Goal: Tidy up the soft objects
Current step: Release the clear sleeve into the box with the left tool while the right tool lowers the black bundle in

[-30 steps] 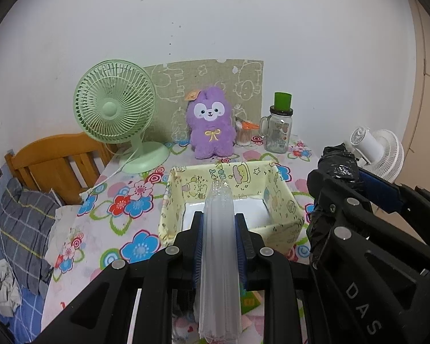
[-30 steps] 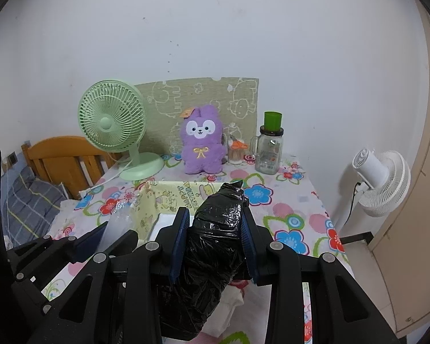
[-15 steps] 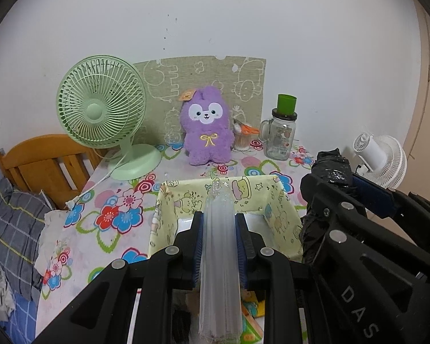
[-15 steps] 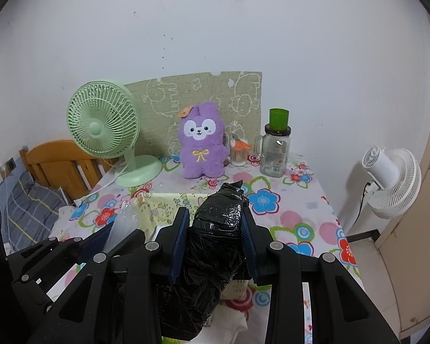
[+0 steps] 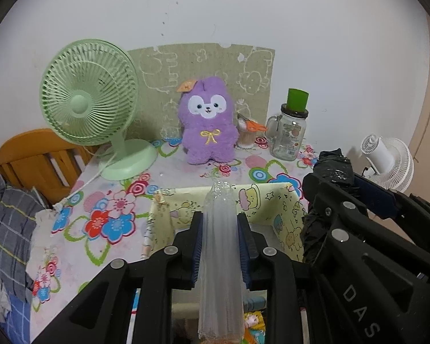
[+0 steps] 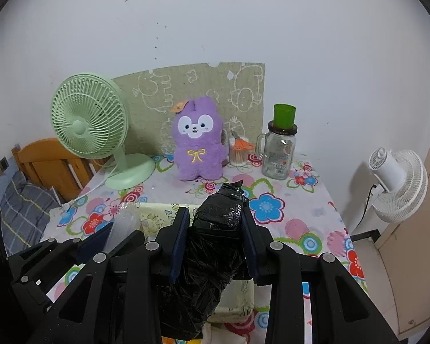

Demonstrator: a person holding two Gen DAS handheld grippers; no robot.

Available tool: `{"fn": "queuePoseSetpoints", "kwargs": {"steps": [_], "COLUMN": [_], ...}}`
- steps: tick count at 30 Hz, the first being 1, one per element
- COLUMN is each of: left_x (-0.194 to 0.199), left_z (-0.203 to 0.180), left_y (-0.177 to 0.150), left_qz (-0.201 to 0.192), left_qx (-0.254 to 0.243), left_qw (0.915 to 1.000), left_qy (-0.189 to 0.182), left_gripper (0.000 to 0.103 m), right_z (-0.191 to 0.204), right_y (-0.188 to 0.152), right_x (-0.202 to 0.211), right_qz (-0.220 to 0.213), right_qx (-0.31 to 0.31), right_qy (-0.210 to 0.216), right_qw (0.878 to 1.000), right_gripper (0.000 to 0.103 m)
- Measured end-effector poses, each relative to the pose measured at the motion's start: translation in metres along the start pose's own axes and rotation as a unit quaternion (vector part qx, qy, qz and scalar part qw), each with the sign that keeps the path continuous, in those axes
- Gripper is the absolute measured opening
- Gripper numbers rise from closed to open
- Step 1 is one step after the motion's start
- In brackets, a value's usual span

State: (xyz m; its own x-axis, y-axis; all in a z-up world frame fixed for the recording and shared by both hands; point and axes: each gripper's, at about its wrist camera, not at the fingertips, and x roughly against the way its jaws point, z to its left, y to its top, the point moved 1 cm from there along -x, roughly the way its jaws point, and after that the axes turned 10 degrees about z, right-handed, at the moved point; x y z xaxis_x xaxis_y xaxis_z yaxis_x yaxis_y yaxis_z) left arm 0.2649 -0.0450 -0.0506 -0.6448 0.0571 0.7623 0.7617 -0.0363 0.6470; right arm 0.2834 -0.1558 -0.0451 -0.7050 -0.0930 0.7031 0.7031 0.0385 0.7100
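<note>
**Carrying two bag rolls in over the yellow box**

Looking along the left tool point(image 5: 220, 240), its blue pads are clamped on a roll of clear plastic bags point(image 5: 219, 258), which sticks out past the tips toward the yellow cartoon-print box point(image 5: 275, 200) on the worktop point(image 5: 186, 172). The log hints at a slight loosening of this tool, but the pads visibly press the roll on both sides, so I read it as a firm hold. Compared with a second ago, the green fan point(image 5: 91, 100), the purple plush toy point(image 5: 207, 120) and the glass jar point(image 5: 289, 132) all sit larger and nearer in this view, and the box's far wall has slid down close to the tips. The right tool, with its black bundle, shows at the right edge.

From the right tool point(image 6: 215, 235), the picture is much the same: its pads are closed on a roll of black plastic bags point(image 6: 215, 246), and the toy and jar have drawn closer than before. The box rim point(image 6: 154, 215) lies just below and left of the black roll, with the clear roll poking up at the left.

My reading is that both hands have moved forward together over the box, so the rolls are about ready to be lowered in; neither has been let go yet.
</note>
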Motion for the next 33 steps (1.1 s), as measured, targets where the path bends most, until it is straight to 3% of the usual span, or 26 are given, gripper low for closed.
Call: {"fn": "queuePoseSetpoints", "kwargs": {"steps": [5, 10, 12, 18, 19, 21, 23, 27, 33], "left_x": [-0.017, -0.032, -0.040, -0.057, -0.058, -0.060, -0.060, -0.059, -0.050], "left_z": [0.001, 0.004, 0.005, 0.007, 0.007, 0.008, 0.009, 0.010, 0.007], "left_y": [0.005, 0.007, 0.007, 0.004, 0.003, 0.002, 0.002, 0.001, 0.001], "left_qz": [0.013, 0.021, 0.027, 0.048, 0.048, 0.050, 0.049, 0.051, 0.045], "left_qx": [-0.003, -0.005, -0.003, -0.016, -0.016, -0.017, -0.018, -0.018, -0.017], "left_qw": [0.9999, 0.9998, 0.9995, 0.9985, 0.9984, 0.9983, 0.9983, 0.9983, 0.9986], "left_qy": [-0.003, 0.004, 0.015, 0.022, 0.024, 0.024, 0.026, 0.024, 0.024], "left_gripper": [0.025, 0.046, 0.063, 0.081, 0.082, 0.084, 0.085, 0.088, 0.090], "right_z": [-0.002, 0.000, -0.001, -0.001, -0.001, -0.001, -0.002, -0.003, -0.004], "right_y": [0.002, 0.001, 0.000, -0.004, -0.005, -0.006, -0.006, -0.006, -0.007], "right_x": [-0.019, -0.035, -0.042, -0.059, -0.061, -0.062, -0.060, -0.055, -0.045], "right_qz": [0.018, 0.032, 0.040, 0.061, 0.062, 0.061, 0.053, 0.051, 0.047], "right_qx": [-0.006, -0.004, -0.004, -0.006, -0.006, -0.007, -0.006, -0.001, 0.000], "right_qy": [-0.002, -0.010, -0.011, 0.003, 0.010, 0.007, -0.005, -0.012, -0.006], "right_qw": [1.000, 0.999, 0.999, 0.998, 0.998, 0.998, 0.999, 0.999, 0.999], "right_gripper": [0.039, 0.039, 0.039, 0.042, 0.044, 0.058, 0.078, 0.089, 0.089]}}
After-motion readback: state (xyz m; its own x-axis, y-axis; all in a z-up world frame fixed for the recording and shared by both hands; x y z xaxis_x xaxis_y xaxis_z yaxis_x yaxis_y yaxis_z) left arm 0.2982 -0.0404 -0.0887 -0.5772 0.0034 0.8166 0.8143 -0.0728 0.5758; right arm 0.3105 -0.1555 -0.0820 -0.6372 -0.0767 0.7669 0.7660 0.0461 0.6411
